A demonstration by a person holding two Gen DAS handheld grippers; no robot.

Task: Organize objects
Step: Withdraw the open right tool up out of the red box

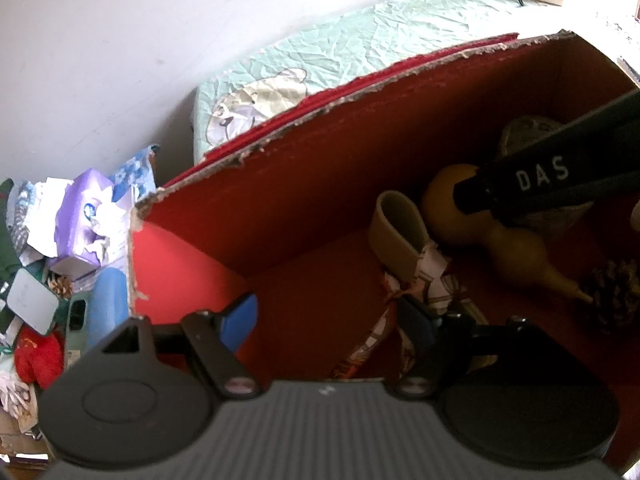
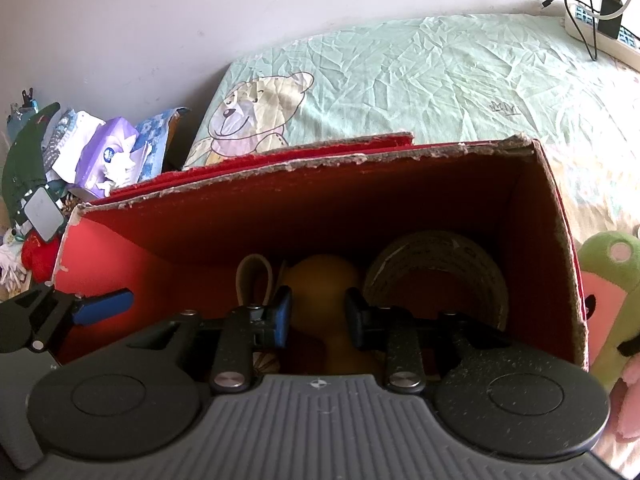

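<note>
A red cardboard box [image 1: 304, 184] with torn edges stands on the bed; it also shows in the right wrist view [image 2: 280, 216]. Inside lie a yellow gourd [image 1: 508, 236], a beige loop with a patterned strap [image 1: 400, 232], a pinecone [image 1: 616, 296] and a roll of tape [image 2: 440, 264]. My right gripper [image 2: 318, 316] reaches into the box, fingers apart on either side of the gourd [image 2: 320, 280], not pressing it. My left gripper [image 1: 332, 320] is open over the box's left part, holding nothing; its right finger sits by the strap.
A pale green bedsheet [image 2: 420, 80] with a teddy bear print lies behind the box. A heap of clutter [image 2: 80, 160] with a purple figure box sits to the left. A green and pink plush toy [image 2: 612, 280] lies right of the box. A power strip [image 2: 600, 32] sits far right.
</note>
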